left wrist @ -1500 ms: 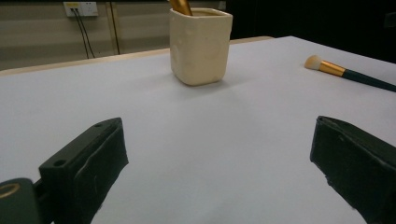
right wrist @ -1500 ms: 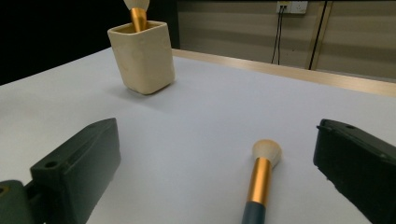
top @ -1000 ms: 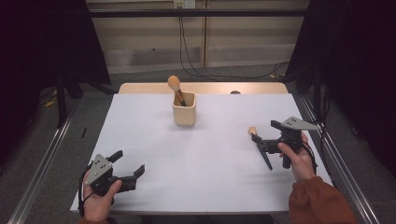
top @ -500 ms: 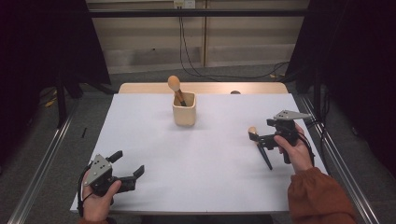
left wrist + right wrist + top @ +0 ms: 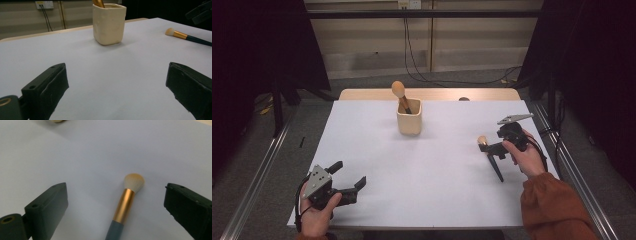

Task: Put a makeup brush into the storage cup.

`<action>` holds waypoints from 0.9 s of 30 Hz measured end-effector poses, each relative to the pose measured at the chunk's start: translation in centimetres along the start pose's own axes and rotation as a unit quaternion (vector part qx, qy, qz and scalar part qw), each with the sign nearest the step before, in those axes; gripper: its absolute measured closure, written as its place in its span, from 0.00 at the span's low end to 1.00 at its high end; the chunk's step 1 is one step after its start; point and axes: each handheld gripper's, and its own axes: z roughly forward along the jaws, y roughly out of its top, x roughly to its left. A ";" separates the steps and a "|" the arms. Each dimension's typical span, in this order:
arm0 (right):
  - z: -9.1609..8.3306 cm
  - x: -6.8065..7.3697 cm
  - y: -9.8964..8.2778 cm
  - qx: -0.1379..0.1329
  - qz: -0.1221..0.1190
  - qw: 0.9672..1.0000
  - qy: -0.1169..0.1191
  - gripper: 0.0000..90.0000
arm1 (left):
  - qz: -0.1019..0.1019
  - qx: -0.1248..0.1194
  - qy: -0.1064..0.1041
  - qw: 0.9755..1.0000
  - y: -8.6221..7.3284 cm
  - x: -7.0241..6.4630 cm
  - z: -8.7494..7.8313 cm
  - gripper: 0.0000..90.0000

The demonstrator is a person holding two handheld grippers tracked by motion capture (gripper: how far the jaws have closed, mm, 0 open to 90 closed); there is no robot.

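One camera looks down on your whole table (image 5: 437, 180) from above. Two ride low on your grippers, close to it. All see the brush (image 5: 125, 202).

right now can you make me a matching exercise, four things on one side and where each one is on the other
Things:
1. makeup brush
2. cup
3. left claw
4. right claw

Places:
A. near left corner of the table, jaws open
B. far middle of the table
C. over the brush at the right side, jaws open
D. flat on the table, between open jaws

Pairs: 1-D, 2-B, 3-A, 4-C
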 end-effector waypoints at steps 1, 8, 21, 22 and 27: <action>0.2 -0.1 0.1 0.006 -0.002 1.000 0.000 0.04 | -0.001 0.000 0.001 1.000 0.0 0.0 0.0 0.04; 0.7 -0.4 0.5 0.067 0.014 0.998 0.002 0.05 | 0.000 0.001 0.001 1.000 0.0 0.1 0.0 0.04; 1.6 -0.8 0.6 0.171 0.022 0.985 0.027 0.05 | 0.004 0.005 0.000 1.000 -0.1 0.2 0.1 0.04; 1.8 -0.8 0.7 0.173 0.014 0.984 0.027 0.05 | 0.003 0.005 0.001 1.000 -0.1 0.2 0.1 0.04; 2.3 -0.6 1.0 0.200 0.006 0.979 0.030 0.04 | 0.003 0.005 0.002 1.000 -0.1 0.2 0.1 0.04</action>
